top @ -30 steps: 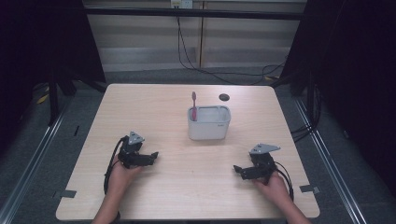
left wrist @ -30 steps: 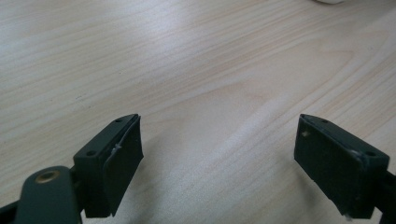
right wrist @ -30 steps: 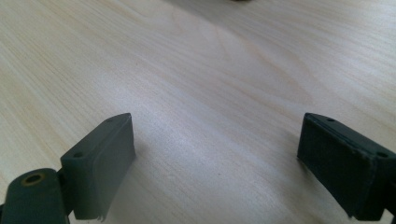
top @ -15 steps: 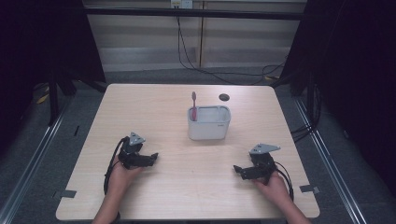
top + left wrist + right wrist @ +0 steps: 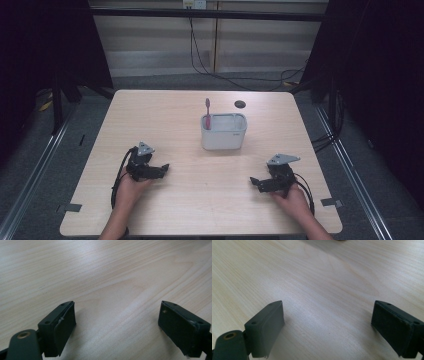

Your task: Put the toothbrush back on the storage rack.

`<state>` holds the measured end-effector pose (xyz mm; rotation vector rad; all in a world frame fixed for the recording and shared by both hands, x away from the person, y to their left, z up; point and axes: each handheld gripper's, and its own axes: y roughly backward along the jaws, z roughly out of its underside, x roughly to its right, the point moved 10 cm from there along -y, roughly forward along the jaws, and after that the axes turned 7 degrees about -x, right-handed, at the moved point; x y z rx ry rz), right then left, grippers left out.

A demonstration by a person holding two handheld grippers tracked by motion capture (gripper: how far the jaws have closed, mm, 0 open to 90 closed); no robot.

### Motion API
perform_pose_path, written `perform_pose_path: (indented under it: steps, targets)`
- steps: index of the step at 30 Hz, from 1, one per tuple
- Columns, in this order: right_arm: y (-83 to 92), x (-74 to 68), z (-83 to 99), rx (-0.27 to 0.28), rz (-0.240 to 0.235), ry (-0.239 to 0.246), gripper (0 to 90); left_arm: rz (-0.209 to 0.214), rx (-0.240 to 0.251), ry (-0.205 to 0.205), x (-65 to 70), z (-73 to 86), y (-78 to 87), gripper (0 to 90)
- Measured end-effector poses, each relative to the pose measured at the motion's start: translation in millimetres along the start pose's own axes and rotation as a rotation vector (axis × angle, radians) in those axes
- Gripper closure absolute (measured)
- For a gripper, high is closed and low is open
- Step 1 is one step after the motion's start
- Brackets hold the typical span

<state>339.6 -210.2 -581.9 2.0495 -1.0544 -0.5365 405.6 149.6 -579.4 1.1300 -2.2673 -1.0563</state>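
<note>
Two grippers rest low on the wooden table (image 5: pixel 165 125), one in each hand of the person. The left gripper (image 5: pixel 161 170) sits near the left side, and its jaws are spread wide with nothing between them. In the left gripper view you see bare wood in the gap. The right gripper (image 5: pixel 256 182) sits near the right side, and its jaws are spread wide too, with bare wood between them in the right gripper view. Both point in toward the middle of the table, so I think they are waiting and ready to start. A white tub (image 5: pixel 223 136) stands farther back, about in the middle, well apart from both grippers. A pink toothbrush (image 5: pixel 207 112) stands up in the left end of the tub, leaning on the wall so it does not fall. Its top sticks out above the rim, and that makes it easy to grab. A small dark round thing (image 5: pixel 240 104) lies on the table behind the tub; it is too small to tell what it is. I think the toothbrush is the thing to pick up, and the left gripper looks a bit nearer to it.
</note>
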Motion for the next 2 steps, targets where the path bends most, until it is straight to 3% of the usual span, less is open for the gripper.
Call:
perform_pose_path:
  steps: [2]
  targets:
    - [0.0, 0.0, 0.0, 0.0, 0.0, 0.0, 10.3, 0.0, 0.0, 0.0, 0.0, 0.1, 0.0, 14.2]
